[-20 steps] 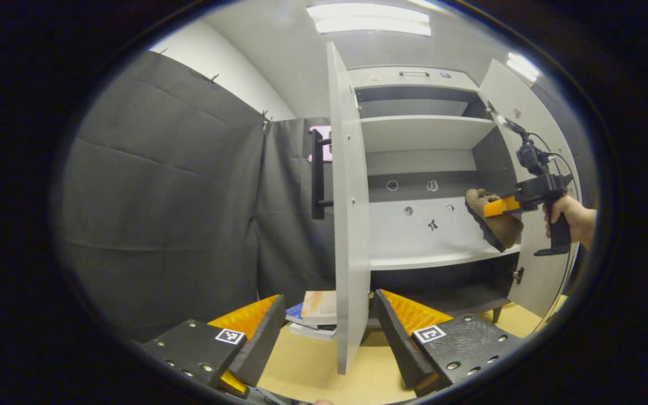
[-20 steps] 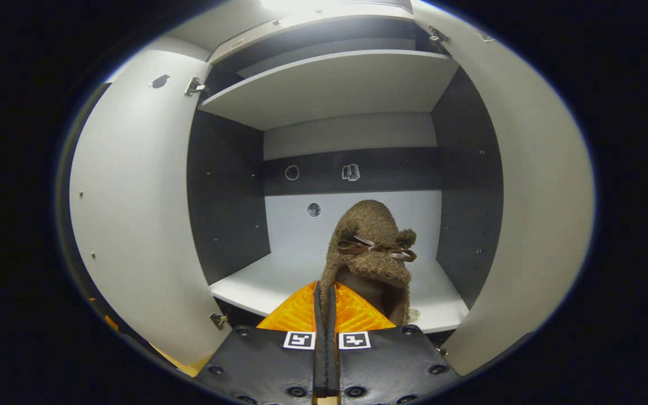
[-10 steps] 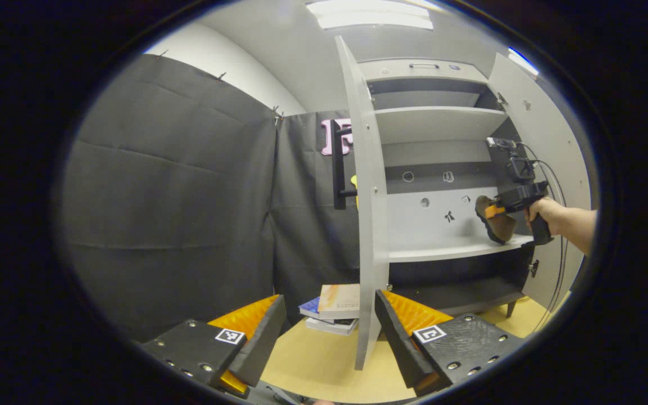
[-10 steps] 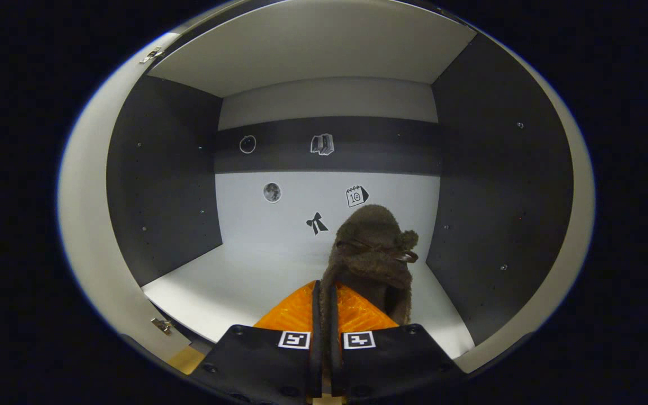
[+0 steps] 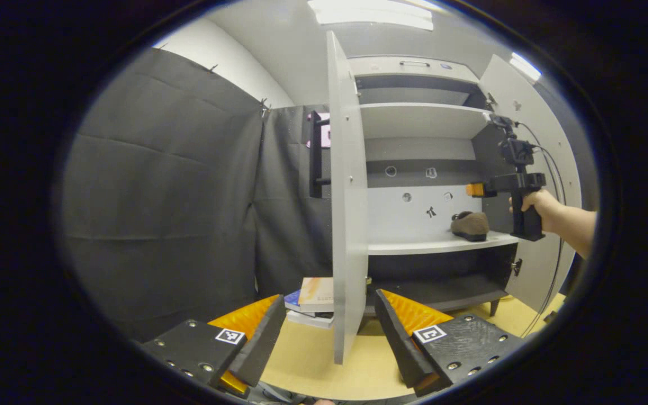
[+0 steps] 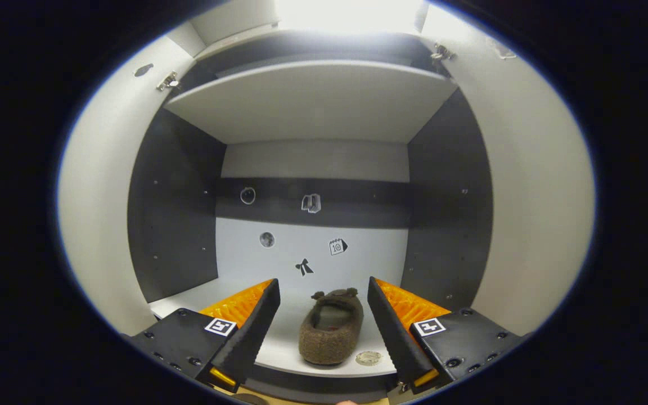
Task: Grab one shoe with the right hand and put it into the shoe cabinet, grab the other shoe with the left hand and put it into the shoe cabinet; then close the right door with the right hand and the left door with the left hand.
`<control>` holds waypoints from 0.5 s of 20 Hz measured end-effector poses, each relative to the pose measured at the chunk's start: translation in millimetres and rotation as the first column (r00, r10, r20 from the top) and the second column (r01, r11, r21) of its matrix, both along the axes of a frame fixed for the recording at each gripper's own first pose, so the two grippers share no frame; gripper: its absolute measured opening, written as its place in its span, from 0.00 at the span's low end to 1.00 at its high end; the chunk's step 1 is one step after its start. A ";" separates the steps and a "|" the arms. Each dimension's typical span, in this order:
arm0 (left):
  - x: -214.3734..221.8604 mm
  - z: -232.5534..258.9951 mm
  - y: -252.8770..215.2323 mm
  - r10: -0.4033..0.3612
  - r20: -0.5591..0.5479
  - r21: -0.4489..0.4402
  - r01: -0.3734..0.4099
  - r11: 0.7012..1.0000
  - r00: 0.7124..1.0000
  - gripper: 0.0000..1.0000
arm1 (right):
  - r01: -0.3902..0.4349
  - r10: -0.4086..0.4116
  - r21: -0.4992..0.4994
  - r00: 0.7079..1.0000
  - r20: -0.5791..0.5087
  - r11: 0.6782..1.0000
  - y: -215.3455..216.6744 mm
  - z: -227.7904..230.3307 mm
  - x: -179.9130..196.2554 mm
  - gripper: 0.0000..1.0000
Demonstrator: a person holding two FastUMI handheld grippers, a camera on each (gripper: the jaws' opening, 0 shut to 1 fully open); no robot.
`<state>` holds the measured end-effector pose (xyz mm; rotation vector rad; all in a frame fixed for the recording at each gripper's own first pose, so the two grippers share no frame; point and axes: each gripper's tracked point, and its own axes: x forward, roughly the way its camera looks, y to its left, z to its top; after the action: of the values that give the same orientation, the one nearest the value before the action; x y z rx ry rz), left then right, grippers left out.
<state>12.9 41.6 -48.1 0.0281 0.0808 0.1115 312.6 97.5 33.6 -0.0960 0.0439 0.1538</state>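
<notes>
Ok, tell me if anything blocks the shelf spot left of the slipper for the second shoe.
Nothing visible does. The brown slipper lies right of centre on the white shelf, apart from the open right gripper; the shelf's left part is bare. Both cabinet doors stand open.

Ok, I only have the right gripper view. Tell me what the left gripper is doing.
Observer: The left gripper is open and holds nothing; it points at the edge of the cabinet's left door.
Operator: Give me the second shoe's position.
Observer: I can't spot it. On the floor by that door there's a stack of books.
Operator: Confirm the first shoe is clear of my gripper.
Observer: Yes. From the side, the shoe sits flat on the shelf and the right gripper is above it, apart from it.
</notes>
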 end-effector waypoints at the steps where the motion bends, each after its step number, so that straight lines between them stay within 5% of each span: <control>1: 0.6 0.1 -4.8 -0.015 0.000 0.004 0.015 1.000 1.000 0.99 | -0.003 0.003 -0.010 1.000 0.016 1.000 -2.5 3.9 -13.1 0.98; 10: 12.5 -18.2 -66.1 -0.202 -0.029 0.008 0.202 0.979 0.979 0.93 | -0.039 0.045 -0.064 0.995 0.085 0.997 -26.8 13.1 -128.8 0.97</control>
<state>25.4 -24.6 -66.3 0.0489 0.1054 -0.0915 183.8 70.6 46.7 -0.1655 -0.0393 0.1902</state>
